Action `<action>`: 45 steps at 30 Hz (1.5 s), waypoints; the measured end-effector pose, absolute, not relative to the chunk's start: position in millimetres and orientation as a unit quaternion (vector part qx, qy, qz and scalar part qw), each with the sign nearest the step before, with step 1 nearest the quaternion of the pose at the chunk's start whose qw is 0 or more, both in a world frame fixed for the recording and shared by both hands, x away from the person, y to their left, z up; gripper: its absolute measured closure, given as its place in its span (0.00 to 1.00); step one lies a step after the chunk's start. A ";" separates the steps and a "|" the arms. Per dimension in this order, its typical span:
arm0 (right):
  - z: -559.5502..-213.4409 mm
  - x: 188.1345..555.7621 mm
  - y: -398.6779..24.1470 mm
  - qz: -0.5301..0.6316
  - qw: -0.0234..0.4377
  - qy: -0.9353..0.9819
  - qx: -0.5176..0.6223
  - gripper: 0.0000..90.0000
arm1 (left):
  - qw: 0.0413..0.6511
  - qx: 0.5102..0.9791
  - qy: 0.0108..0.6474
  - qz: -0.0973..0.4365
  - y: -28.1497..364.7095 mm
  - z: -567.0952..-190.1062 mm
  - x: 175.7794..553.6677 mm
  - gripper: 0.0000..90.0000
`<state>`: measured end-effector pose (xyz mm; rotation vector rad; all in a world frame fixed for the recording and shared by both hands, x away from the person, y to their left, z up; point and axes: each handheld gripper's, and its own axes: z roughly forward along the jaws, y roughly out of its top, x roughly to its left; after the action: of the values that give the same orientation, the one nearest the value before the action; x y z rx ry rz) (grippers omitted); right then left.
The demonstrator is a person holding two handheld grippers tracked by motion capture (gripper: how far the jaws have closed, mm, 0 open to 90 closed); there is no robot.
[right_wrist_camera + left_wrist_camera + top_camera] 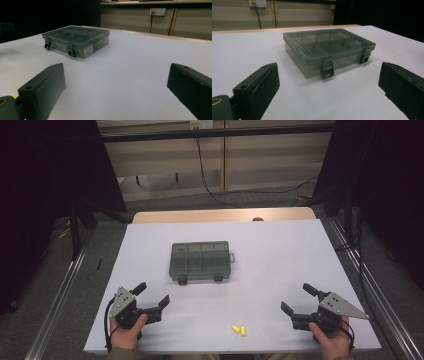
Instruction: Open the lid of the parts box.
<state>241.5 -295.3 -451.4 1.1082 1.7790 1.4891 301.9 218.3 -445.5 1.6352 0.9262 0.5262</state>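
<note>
Seen from above: a smoky lidded box (201, 261) near the middle of a white table (280, 250), lid down, both front latches closed. Contents hard to make out through the tinted plastic; dividers visible, a small blue speck inside in the left gripper view. Label on the box end too small to read in the right gripper view. Two yellow plugs (239, 329) lying together by the near edge, between the hands, well apart from the box.

Left gripper (150, 299) at the near left corner, jaws spread wide, nothing between them; box (327, 50) straight ahead across bare tabletop. Right gripper (299, 299) at the near right corner, likewise spread and empty, close to the table's right edge; box (76, 40) ahead to its left. Forearms cut off at the bottom of the frame.

Open tabletop on every side of the box. Surroundings beyond the table dark, little to distinguish.
</note>
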 end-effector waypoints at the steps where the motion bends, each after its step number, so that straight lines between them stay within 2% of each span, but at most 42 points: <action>1: -451.4 241.5 -295.3 0.556 0.281 0.664 0.414 0.01 | 0.561 0.694 0.393 0.223 218.3 -445.5 301.9 0.04; 17: -449.6 251.3 -291.0 0.549 0.276 0.671 0.415 0.01 | 0.555 0.695 0.396 0.227 217.5 -443.4 311.0 0.03; 25: -448.8 260.2 -283.7 0.545 0.259 0.678 0.419 0.02 | 0.557 0.694 0.400 0.222 216.1 -442.5 317.2 0.03; 45: -447.2 281.5 -274.5 0.532 0.261 0.685 0.424 0.03 | 0.547 0.700 0.405 0.215 212.3 -443.0 332.1 0.03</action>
<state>281.5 -274.5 -447.2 1.1469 1.8540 1.4402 332.1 212.3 -443.0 1.6590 0.9608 0.5084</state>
